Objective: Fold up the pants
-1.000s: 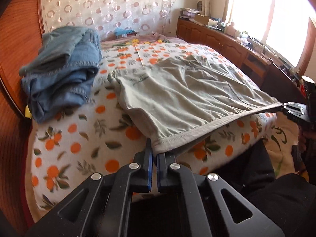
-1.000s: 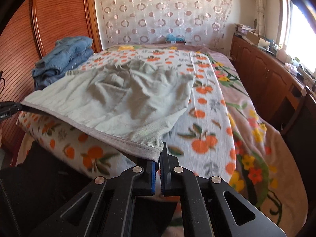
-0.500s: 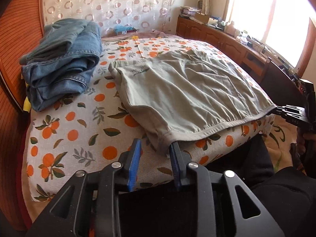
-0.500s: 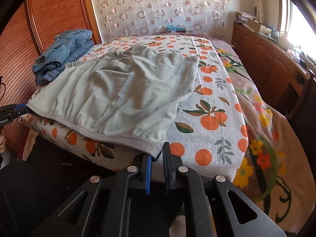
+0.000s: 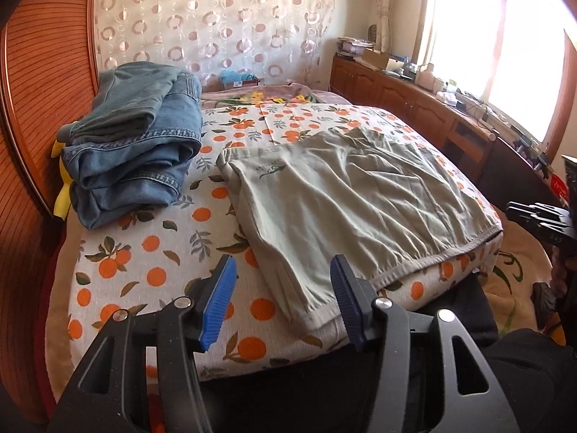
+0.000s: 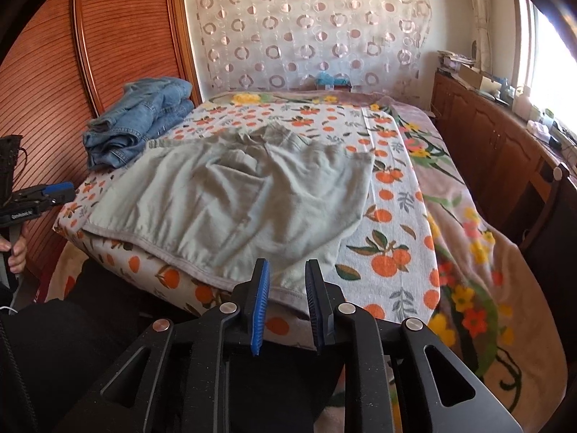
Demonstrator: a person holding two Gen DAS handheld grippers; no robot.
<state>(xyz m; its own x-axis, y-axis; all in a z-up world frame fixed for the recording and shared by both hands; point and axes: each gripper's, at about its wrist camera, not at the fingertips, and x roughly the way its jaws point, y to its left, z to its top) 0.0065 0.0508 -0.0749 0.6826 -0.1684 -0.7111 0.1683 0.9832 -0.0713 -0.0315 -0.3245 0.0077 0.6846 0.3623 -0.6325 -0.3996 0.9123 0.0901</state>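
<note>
With both sets of jaws parted, I hold nothing: the pants [image 5: 353,209] lie loose on the bed [image 5: 151,252], spread along its near edge.

Left gripper [image 5: 281,303]: jaws wide apart, blue pads [image 5: 218,299] showing, hovering at the near edge of the bed. The near left corner of the pants sits between the two fingers but no pad touches cloth that I can see.

Right gripper [image 6: 286,299]: jaws parted less than the left, sitting at the near right corner of the pants [image 6: 230,195]. The hem lies just in front of the fingers; contact hard to judge, nothing pinched.

Pants: pale grey-green, folded to a rough rectangle, hem band running along the near edge of the bed and slightly overhanging it. Wrinkled in the middle. Small dark mark near the far left corner in the left view.

Folded jeans [image 5: 133,137] are stacked at the far left of the bed against the wooden headboard panel [image 5: 32,108], apart from the pants. Something yellow pokes out beneath them.

Orange-print sheet [image 6: 393,216] covers the bed under the pants; a floral blanket [image 6: 468,252] lies along the right side. Wooden cabinets [image 6: 494,144] run under the window.
</note>
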